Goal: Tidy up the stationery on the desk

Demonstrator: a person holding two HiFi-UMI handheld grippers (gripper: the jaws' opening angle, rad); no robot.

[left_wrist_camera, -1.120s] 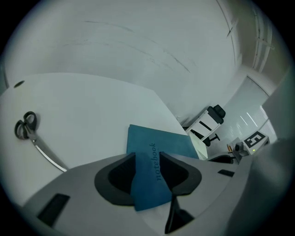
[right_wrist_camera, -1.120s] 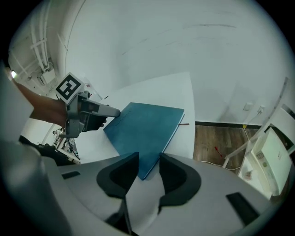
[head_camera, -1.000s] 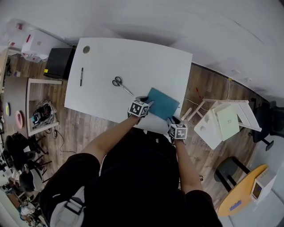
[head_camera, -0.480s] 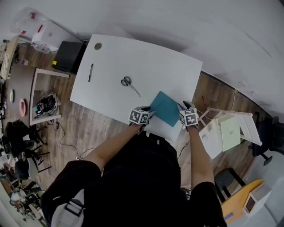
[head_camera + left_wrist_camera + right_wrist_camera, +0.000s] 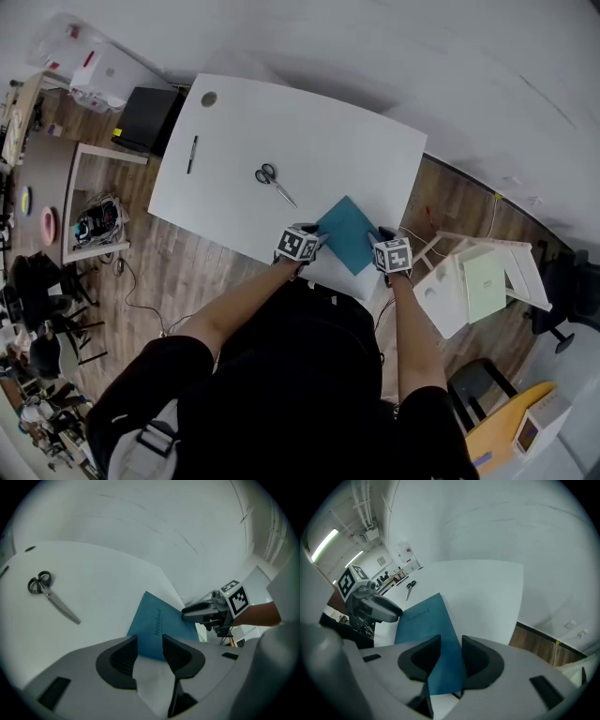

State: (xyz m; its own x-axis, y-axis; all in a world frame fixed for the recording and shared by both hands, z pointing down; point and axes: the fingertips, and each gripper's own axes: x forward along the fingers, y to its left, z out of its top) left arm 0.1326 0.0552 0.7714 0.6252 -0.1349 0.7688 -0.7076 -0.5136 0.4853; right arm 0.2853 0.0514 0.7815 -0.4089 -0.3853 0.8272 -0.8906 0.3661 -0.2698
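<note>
We hold both grippers at the blue notebook (image 5: 349,233), which lies flat on the white desk (image 5: 281,112), turned cornerwise close to the near edge towards its right end. Our left gripper (image 5: 317,238) sits at the notebook's left corner; in the left gripper view its jaws stand apart, with the corner of the cover showing in the gap and neither pad pressing on it. Our right gripper (image 5: 381,235) is at the opposite, right corner; in the right gripper view its jaws are also apart, the cover runs through the space between them, and we see no grip there. The word "notebook" is printed on the cover. A pair of scissors (image 5: 273,181) with black handles lies near the middle of the desk, apart from the notebook, and a dark pen (image 5: 191,153) lies well to the left, near that end of the desk
</note>
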